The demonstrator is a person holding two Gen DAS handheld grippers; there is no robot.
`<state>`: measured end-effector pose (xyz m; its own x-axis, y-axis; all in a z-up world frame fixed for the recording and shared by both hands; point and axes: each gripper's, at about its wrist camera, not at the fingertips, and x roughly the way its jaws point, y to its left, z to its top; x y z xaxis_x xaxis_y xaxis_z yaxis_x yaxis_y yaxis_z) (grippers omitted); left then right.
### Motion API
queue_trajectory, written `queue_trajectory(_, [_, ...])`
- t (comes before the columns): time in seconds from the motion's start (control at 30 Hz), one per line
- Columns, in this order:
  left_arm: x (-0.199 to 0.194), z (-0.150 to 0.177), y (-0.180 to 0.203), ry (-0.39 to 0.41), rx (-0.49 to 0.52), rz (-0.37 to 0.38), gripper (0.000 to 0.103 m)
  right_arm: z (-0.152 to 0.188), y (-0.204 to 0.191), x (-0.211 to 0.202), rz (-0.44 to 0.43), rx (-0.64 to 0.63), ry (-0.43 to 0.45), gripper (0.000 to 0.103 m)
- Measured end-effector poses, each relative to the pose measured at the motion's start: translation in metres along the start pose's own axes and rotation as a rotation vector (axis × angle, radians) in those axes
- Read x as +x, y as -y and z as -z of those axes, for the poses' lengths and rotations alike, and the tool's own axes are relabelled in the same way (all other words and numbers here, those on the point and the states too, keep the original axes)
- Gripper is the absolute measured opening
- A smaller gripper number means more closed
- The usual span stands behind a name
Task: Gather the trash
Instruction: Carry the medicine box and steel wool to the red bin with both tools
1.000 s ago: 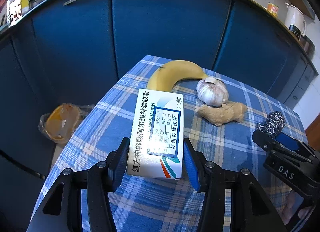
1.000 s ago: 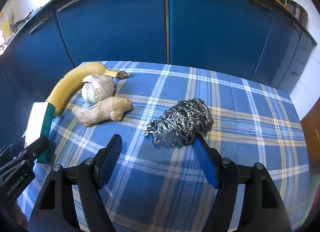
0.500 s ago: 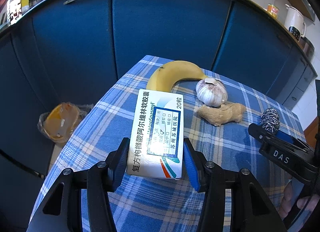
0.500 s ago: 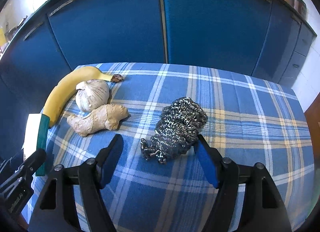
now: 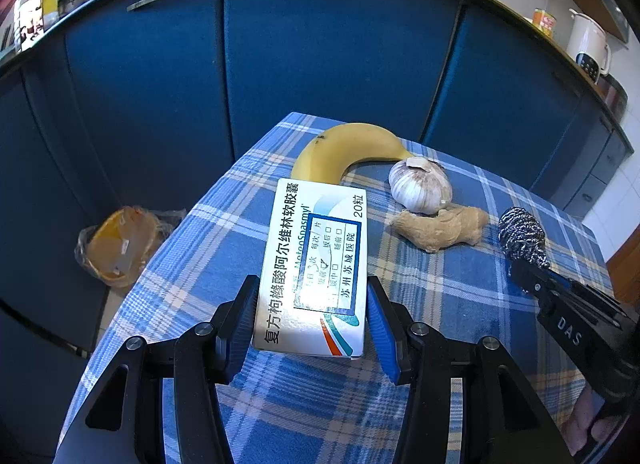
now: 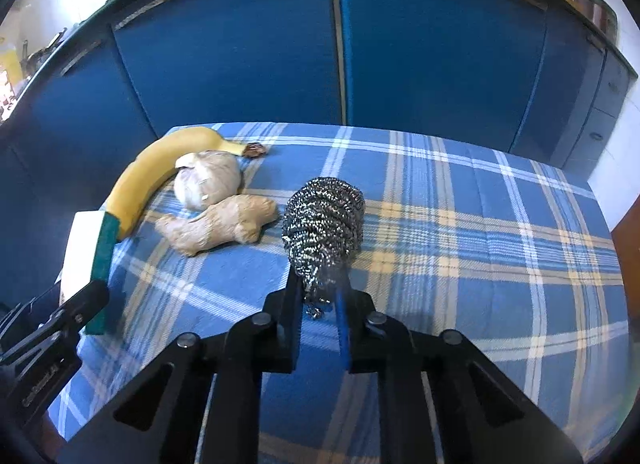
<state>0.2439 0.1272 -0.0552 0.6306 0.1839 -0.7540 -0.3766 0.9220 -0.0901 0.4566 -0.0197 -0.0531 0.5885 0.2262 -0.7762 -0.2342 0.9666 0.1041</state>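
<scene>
Progress check: both grippers are loaded, nothing binned yet as far as I can see. Right gripper (image 6: 318,304) jaws have just been closing and are now clamped on the near end of the steel scourer (image 6: 324,223), squeezing it narrow; it looks raised off the tabletop (image 6: 480,264), can't confirm. Left gripper (image 5: 312,316) jaws sit against both long sides of the medicine box (image 5: 316,264), held above the cloth. Bagged bin (image 5: 120,244) sits on the floor left of the tabletop. Left to do: carry both items there and drop. Banana (image 5: 344,147), garlic (image 5: 420,185) and ginger (image 5: 440,225) remain; probably not trash.
</scene>
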Motion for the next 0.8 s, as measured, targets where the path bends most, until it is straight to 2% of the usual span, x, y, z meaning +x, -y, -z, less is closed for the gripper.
queue_trajectory(0.37, [-0.010,0.002,0.003,0.028,0.002,0.026,0.053,0.012,0.005,-0.039,-0.027,0.014,0.041,0.015])
queue_trajectory(0.8, [-0.029,0.007,0.029,0.065,0.095,0.073,0.053,0.036,0.028,-0.093,-0.075,0.096,0.072,0.015])
